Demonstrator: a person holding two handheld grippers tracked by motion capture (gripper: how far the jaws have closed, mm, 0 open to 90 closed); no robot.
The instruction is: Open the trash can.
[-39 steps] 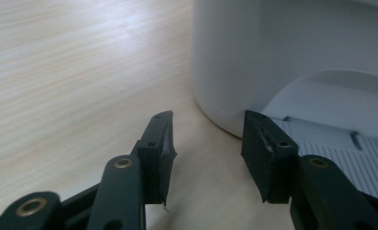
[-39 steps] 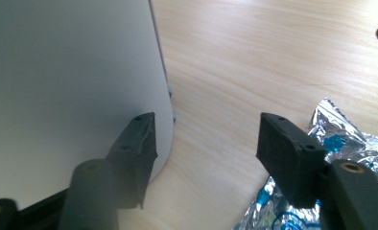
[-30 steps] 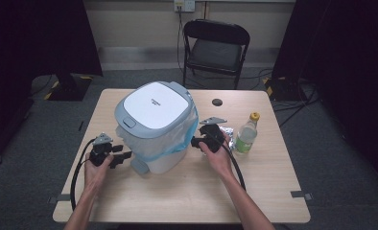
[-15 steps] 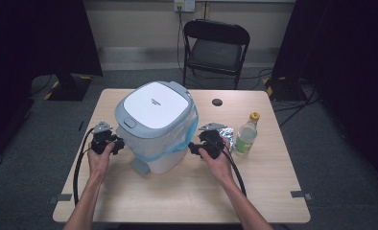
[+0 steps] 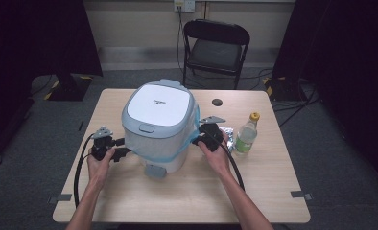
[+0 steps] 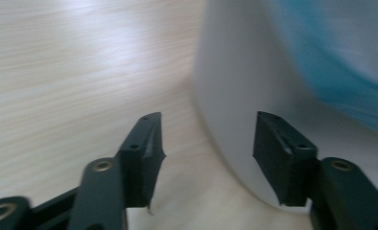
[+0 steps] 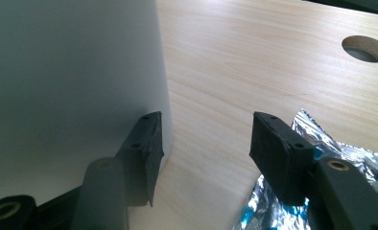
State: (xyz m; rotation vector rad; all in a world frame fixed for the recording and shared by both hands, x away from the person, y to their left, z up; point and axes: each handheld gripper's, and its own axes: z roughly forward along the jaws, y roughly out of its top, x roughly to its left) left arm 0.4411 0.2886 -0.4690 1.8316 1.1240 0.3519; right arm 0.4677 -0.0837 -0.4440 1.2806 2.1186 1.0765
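Cooker (image 5: 159, 125) mid-desk (image 5: 129, 201), upright, flanked by both hands. Left gripper (image 5: 121, 147) just beside its lower left wall, jaws about half open, just been reopening, nothing between them. Right gripper (image 5: 200, 136) just beside the right wall near the blue band (image 5: 177, 155), jaws open, just been narrowing, nothing held. Both about equally near; squeeze inward from either side likely next. Left gripper view: cooker wall behind one pad (image 6: 280, 160). Right gripper view: foil wrapper (image 7: 316, 158) under the outer jaw, desk hole (image 7: 367, 48) beyond. High view: bottle (image 5: 247, 134) further right.
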